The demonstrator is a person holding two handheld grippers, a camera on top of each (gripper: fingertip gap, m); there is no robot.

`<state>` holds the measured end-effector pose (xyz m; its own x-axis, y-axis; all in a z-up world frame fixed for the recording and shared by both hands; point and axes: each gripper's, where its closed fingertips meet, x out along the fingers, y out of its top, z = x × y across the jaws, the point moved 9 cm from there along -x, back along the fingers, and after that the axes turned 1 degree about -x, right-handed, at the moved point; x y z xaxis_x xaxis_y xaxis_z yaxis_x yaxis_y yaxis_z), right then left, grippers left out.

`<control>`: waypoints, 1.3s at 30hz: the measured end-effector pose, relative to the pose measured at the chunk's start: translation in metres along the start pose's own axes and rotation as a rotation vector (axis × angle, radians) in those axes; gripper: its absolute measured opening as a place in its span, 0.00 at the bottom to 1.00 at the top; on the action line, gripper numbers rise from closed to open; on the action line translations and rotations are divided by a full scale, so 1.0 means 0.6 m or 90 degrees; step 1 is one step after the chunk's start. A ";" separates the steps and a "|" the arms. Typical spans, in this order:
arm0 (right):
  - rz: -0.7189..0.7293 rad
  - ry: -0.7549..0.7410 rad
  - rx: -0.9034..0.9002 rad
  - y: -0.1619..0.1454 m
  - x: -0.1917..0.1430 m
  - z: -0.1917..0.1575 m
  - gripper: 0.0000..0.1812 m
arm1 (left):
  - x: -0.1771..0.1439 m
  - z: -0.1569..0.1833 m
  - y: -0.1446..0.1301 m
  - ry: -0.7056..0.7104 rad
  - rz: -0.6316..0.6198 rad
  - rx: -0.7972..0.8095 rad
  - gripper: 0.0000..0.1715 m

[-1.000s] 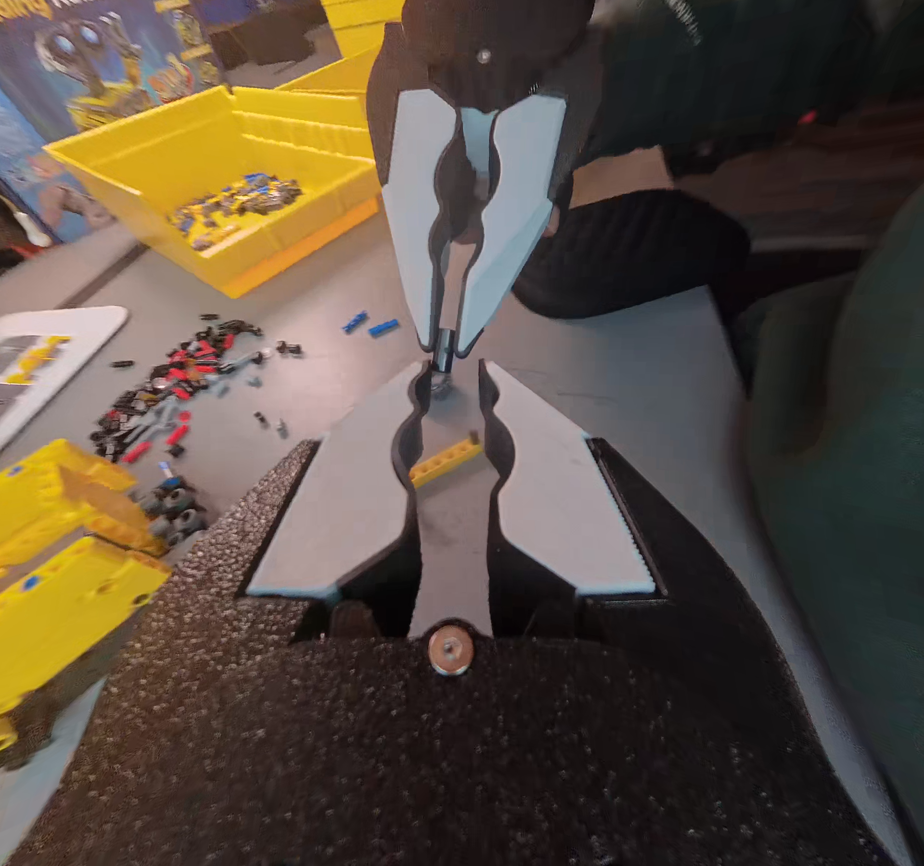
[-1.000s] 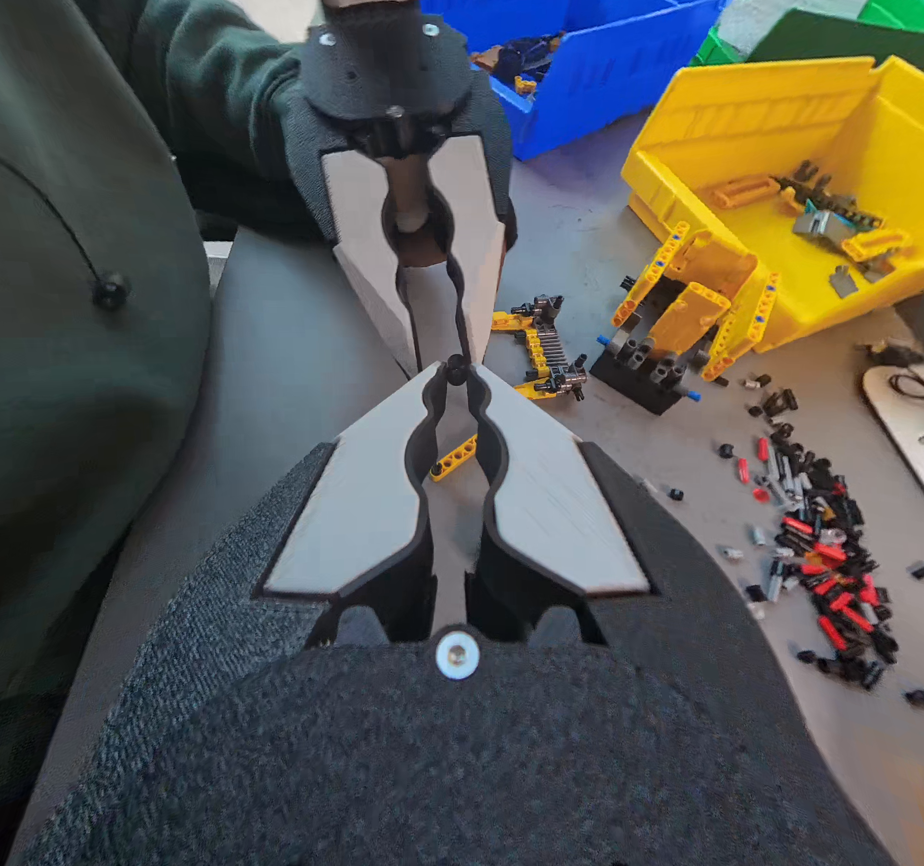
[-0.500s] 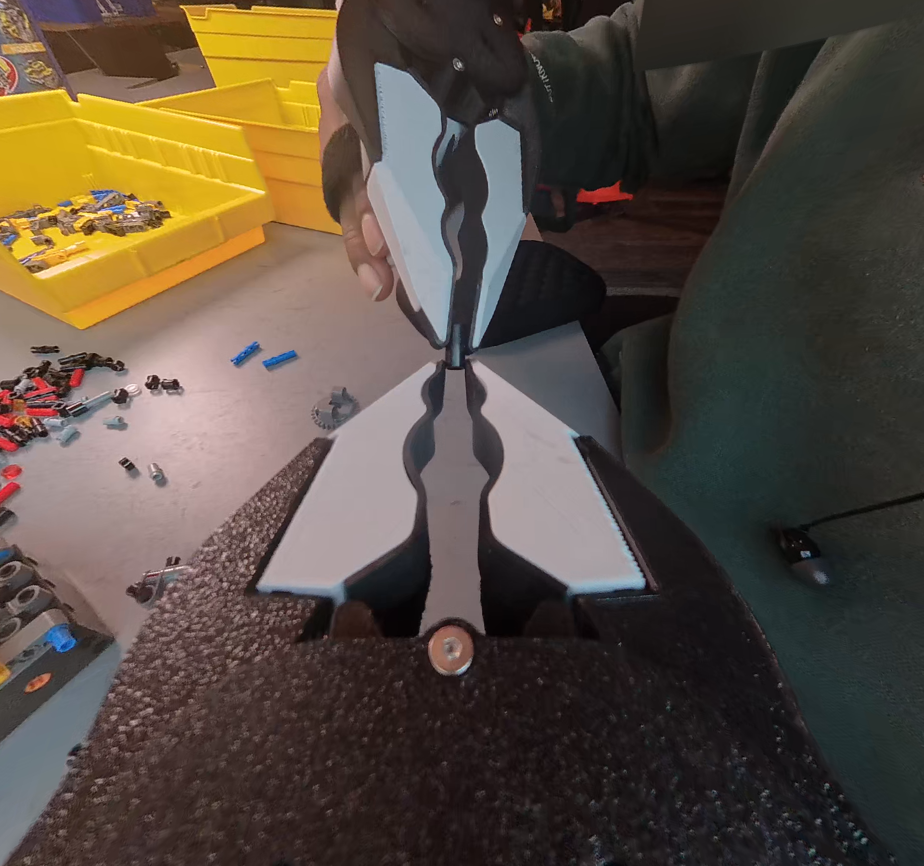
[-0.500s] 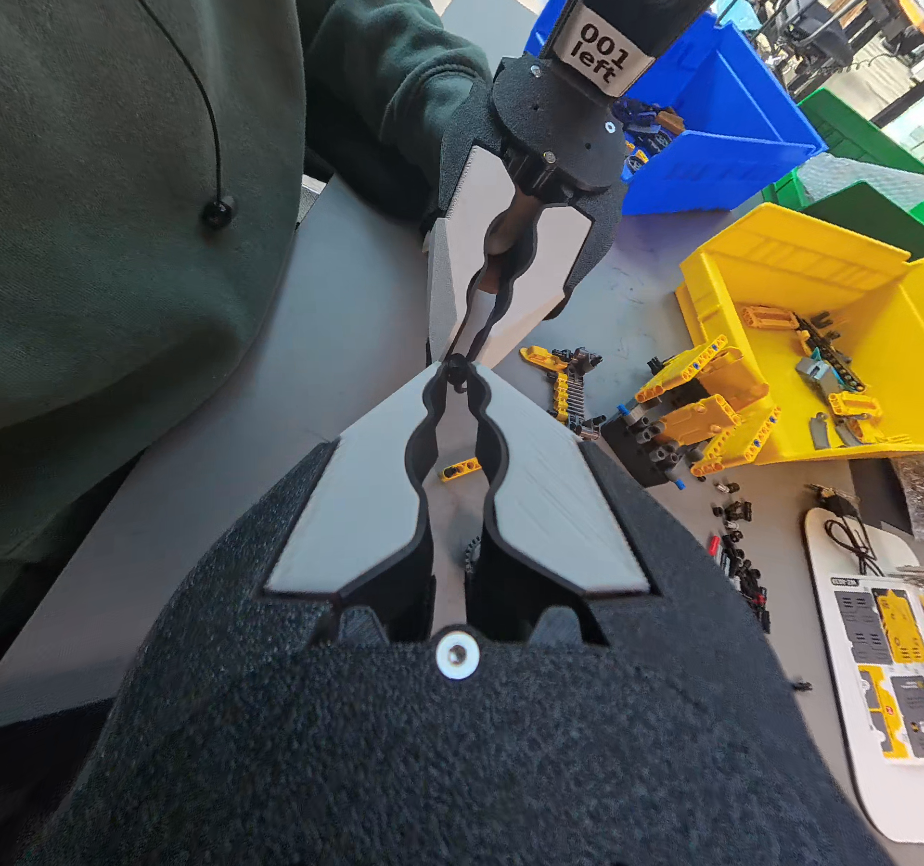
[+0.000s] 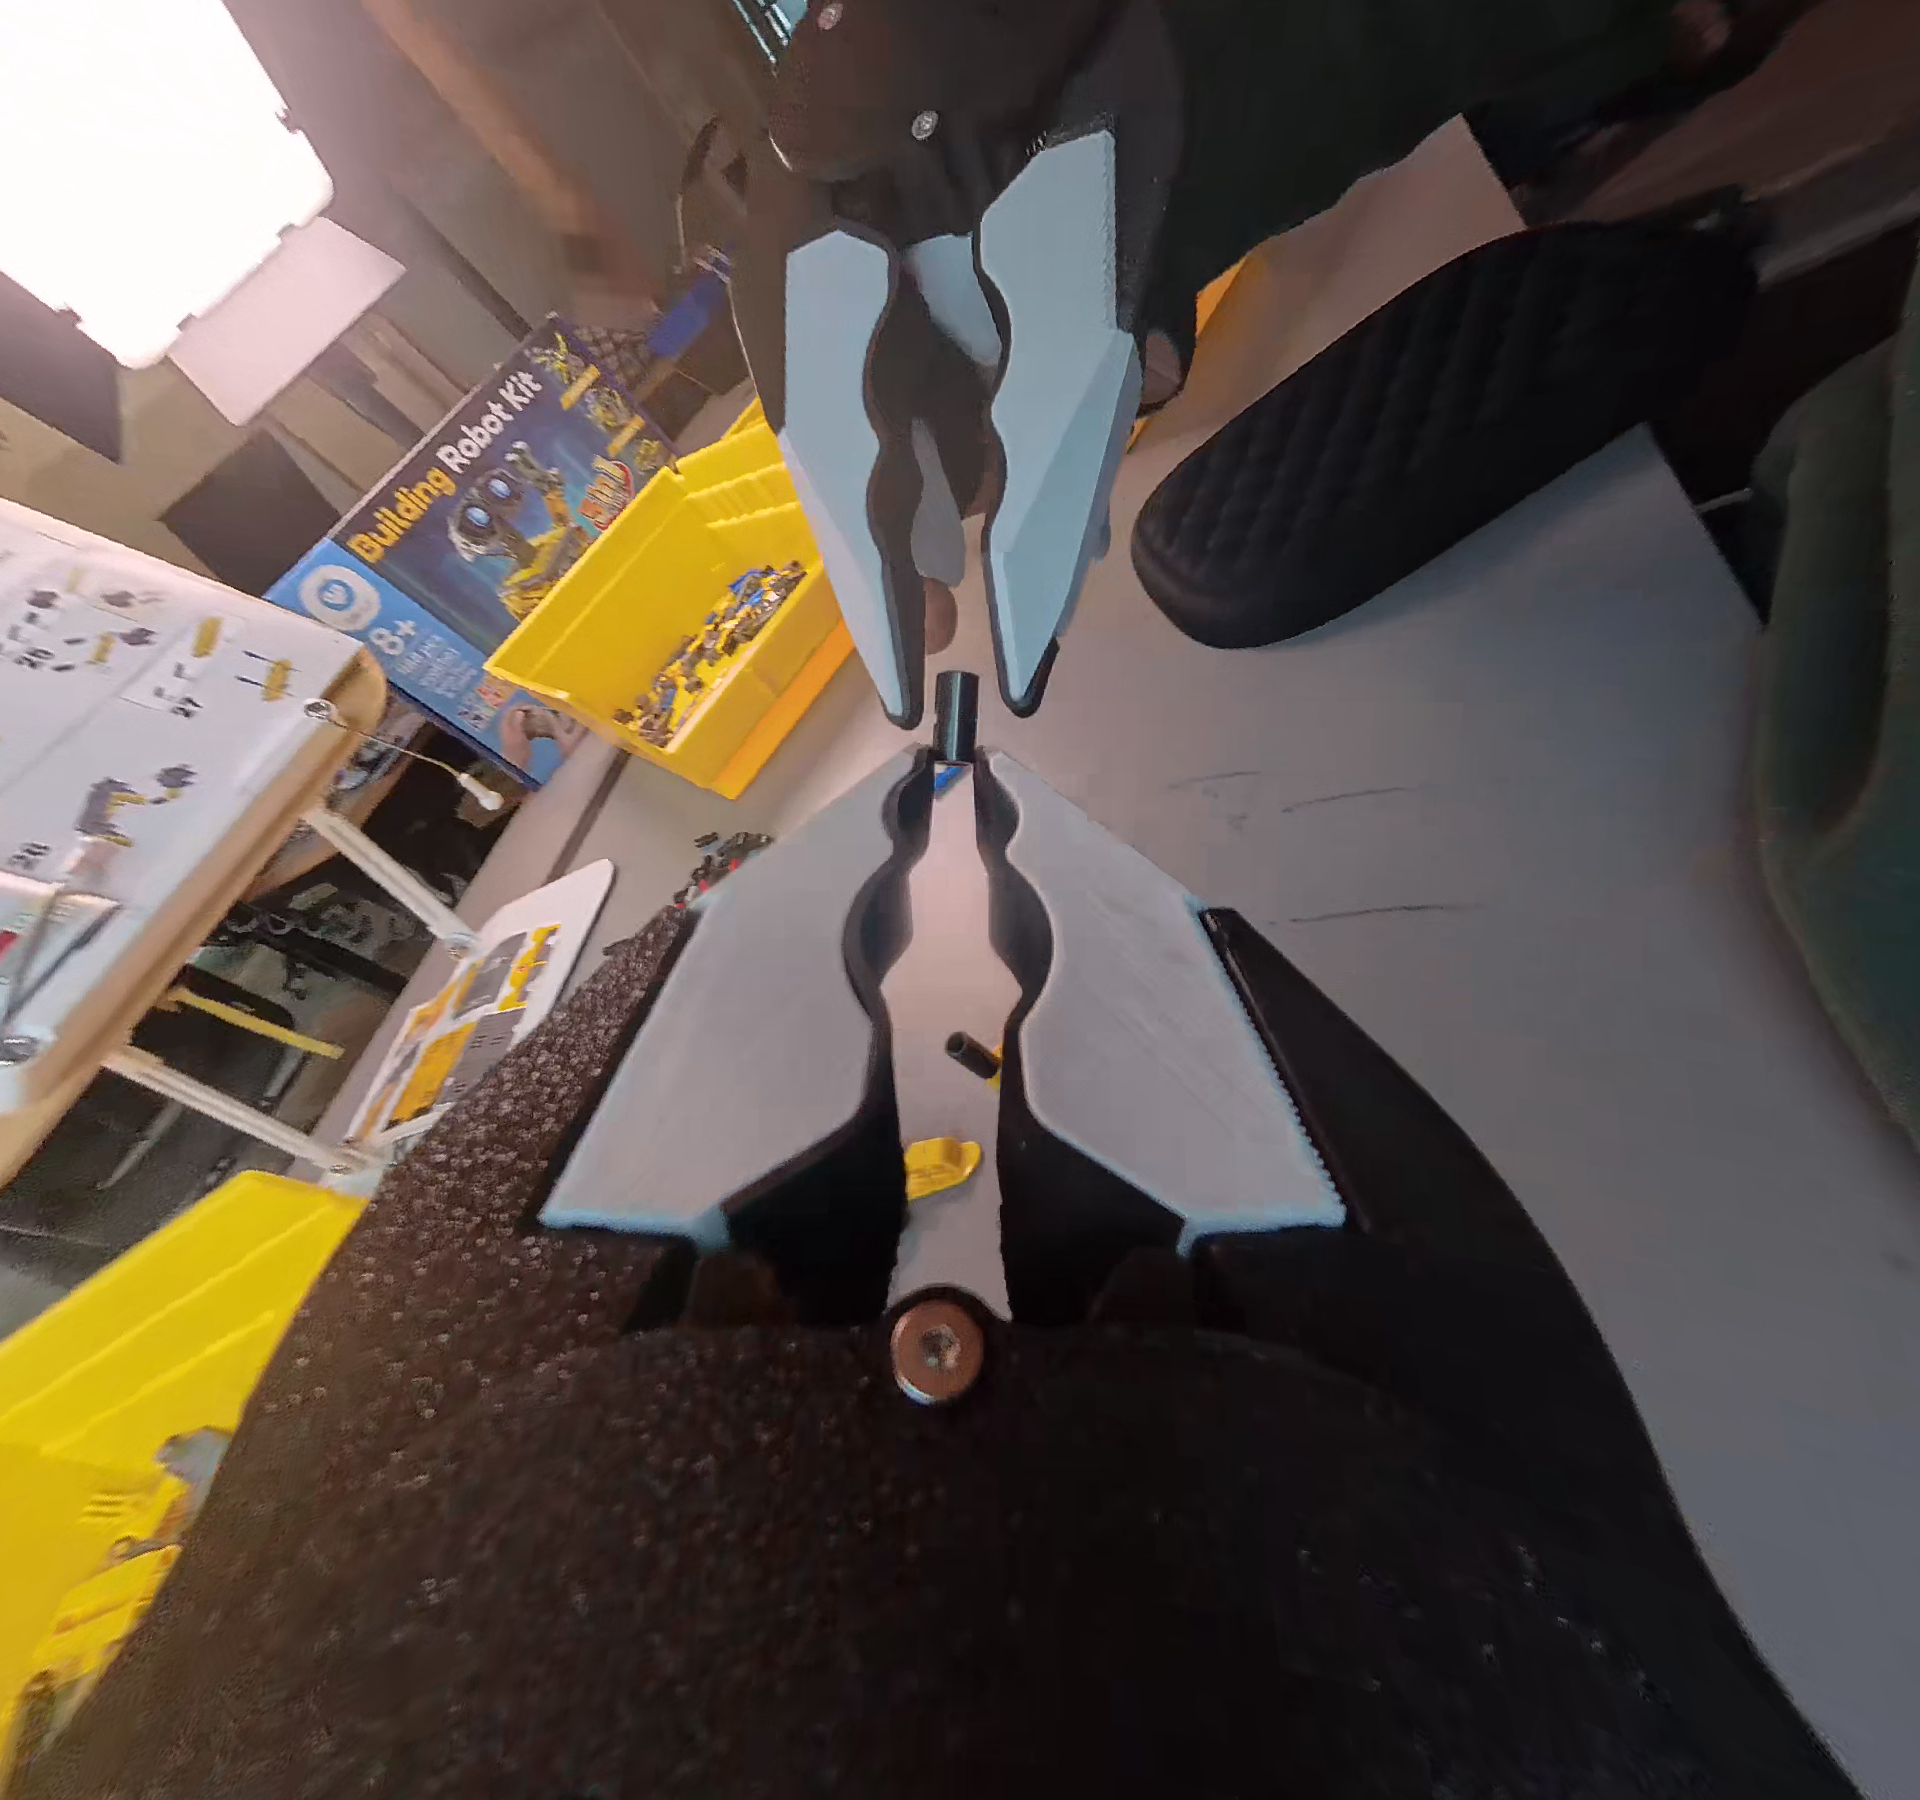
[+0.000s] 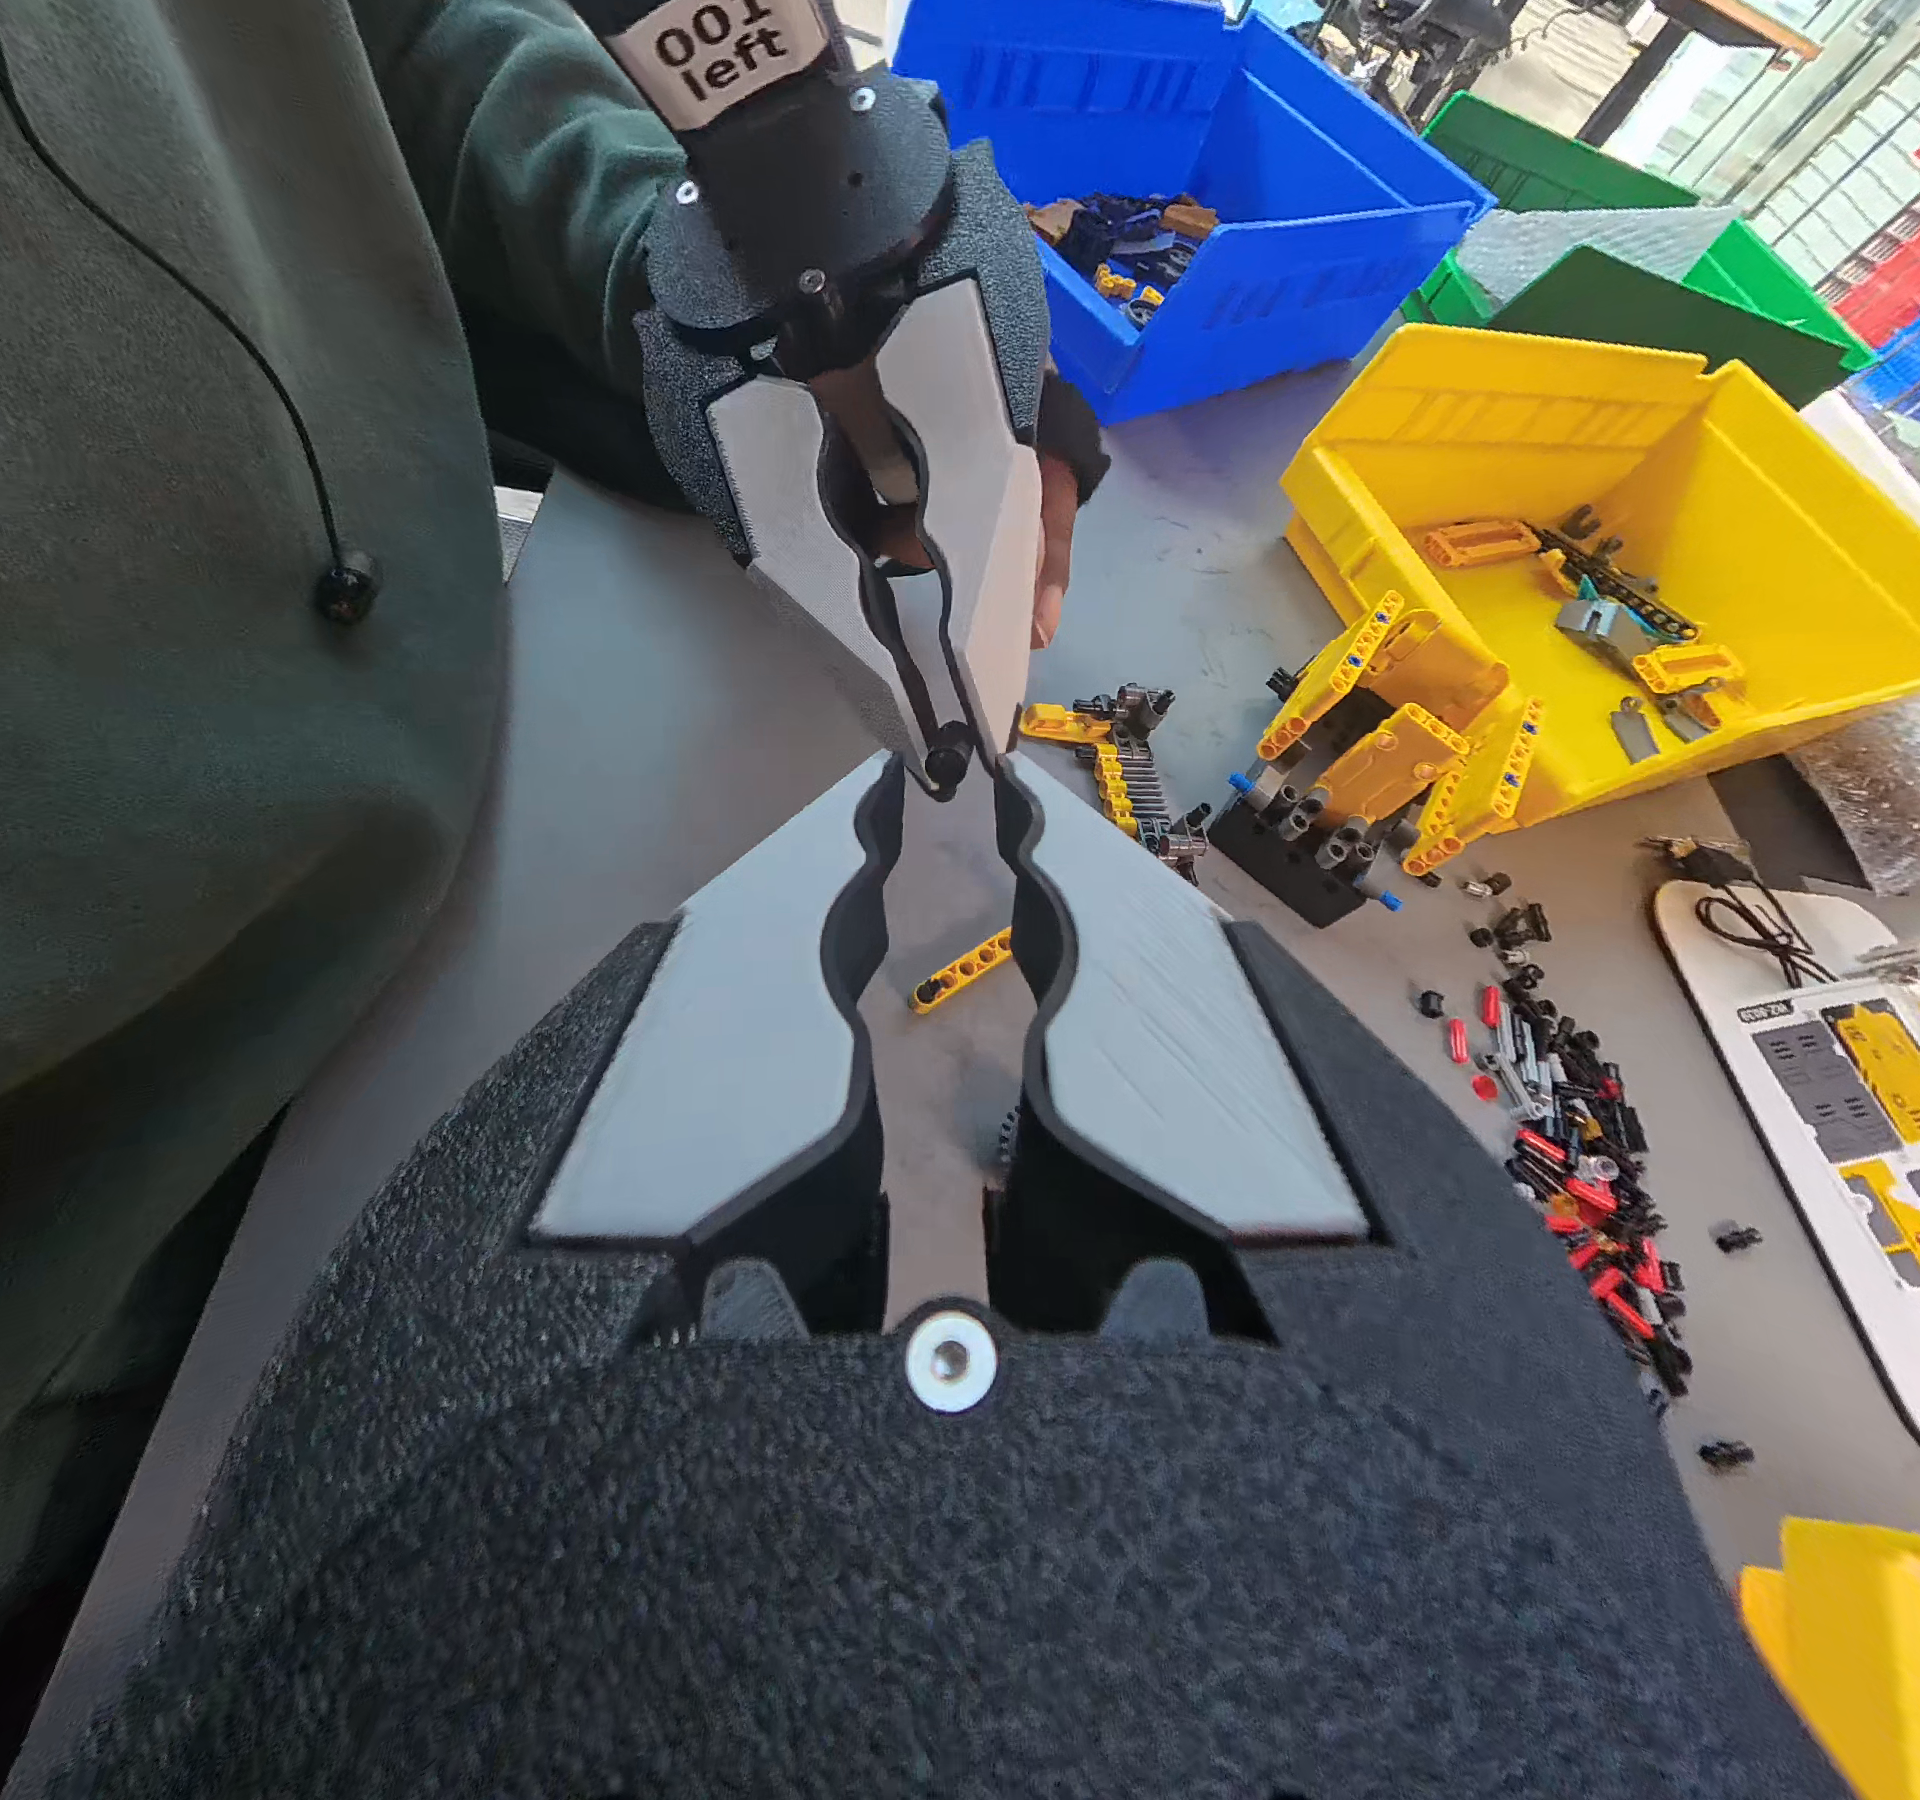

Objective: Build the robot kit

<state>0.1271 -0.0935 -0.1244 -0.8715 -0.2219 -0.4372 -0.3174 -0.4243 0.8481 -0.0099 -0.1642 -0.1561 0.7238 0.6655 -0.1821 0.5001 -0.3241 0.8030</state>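
Tightly, left gripper (image 5: 951, 761) on black pin (image 5: 953, 701).

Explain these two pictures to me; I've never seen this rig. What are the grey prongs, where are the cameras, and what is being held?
There is no robot here. A person holds one tool in each hand, and a camera on each tool looks along its two grey fingers. The left wrist view shows the left hand-held gripper shut on a small black pin. The right wrist view shows the right hand-held gripper open, its tips either side of that pin. The two tools face each other above a grey table. On the table lie a yellow beam, a half-built yellow model, a pile of small parts, a yellow bin and a blue bin.
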 end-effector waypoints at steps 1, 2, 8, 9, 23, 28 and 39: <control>0.002 -0.009 0.001 0.001 0.000 -0.002 0.08 | 0.000 0.001 0.001 0.014 -0.001 0.020 0.04; 0.002 -0.019 0.003 0.001 -0.001 -0.003 0.07 | 0.000 0.003 0.002 0.024 -0.003 0.036 0.04; 0.008 -0.042 0.001 0.002 -0.003 -0.009 0.04 | 0.003 0.003 0.001 0.025 -0.004 0.035 0.04; 0.007 -0.044 0.003 0.002 -0.002 -0.009 0.04 | 0.003 0.003 0.001 0.025 -0.004 0.033 0.04; -0.011 -0.050 0.031 -0.006 0.005 -0.002 0.04 | 0.008 -0.001 -0.008 0.008 -0.012 -0.013 0.04; -0.062 -0.034 0.061 -0.026 -0.007 0.009 0.03 | 0.015 -0.024 -0.055 -0.118 -0.130 -0.184 0.16; -0.192 0.092 0.099 -0.072 0.023 -0.014 0.03 | 0.066 -0.055 -0.118 -0.352 -0.311 -0.181 0.22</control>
<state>0.1321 -0.0854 -0.1696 -0.6715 -0.2342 -0.7030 -0.6147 -0.3538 0.7050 -0.0321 -0.0926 -0.2013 0.6219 0.2332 -0.7476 0.7359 0.1526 0.6597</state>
